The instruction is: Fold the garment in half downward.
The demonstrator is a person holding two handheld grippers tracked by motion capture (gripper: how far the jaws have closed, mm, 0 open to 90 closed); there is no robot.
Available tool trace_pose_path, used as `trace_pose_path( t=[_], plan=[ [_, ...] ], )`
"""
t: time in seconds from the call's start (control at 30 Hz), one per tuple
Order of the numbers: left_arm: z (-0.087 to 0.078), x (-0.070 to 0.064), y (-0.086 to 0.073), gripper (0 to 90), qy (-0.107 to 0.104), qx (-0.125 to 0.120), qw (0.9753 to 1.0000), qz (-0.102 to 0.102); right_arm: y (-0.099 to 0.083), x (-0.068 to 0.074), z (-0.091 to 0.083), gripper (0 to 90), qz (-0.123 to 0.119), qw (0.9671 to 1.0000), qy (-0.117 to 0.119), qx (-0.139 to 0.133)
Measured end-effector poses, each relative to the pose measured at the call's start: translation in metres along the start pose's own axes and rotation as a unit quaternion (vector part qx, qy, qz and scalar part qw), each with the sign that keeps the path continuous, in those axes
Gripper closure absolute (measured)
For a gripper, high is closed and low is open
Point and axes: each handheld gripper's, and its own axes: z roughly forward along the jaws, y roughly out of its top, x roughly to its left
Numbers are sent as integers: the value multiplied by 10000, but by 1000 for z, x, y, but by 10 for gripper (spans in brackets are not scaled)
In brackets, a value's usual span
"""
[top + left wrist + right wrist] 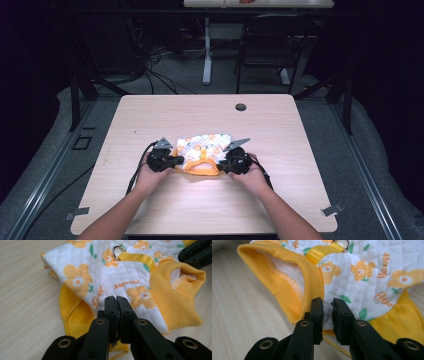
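The left gripper (116, 300) is clamped on the near edge of the quilted garment (204, 152) (flower print, yellow ribbing). The right gripper (327, 303), jaws slightly apart, straddles the opposite edge. Bare table (280, 130) surrounds both.

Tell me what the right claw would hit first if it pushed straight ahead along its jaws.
The right claw, jaws slightly apart, points at the small quilted white garment with orange flowers. Going straight on, it would likely meet the white quilted fabric just beside the yellow ribbed collar; the edge may already sit between the jaws.
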Motion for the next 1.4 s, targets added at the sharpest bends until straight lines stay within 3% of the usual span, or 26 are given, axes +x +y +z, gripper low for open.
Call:
trace_pose_path(
  t=[0.37,0.8,1.17,1.4],
  plan=[
    [-23,-6,8,841,-46,-229,9997,13,7,10,-20,767,-205,9996,-102,-151],
    [-45,-26,5,640,-192,-374,9989,212,1,22,-39,613,-352,9989,-126,-295],
    [-60,-39,-9,581,-335,-443,9982,216,-11,37,-56,590,-519,9980,-267,-256],
    [-66,-44,-20,545,-296,-484,9983,148,-21,46,-65,574,-348,9982,-252,-406]
  ],
)
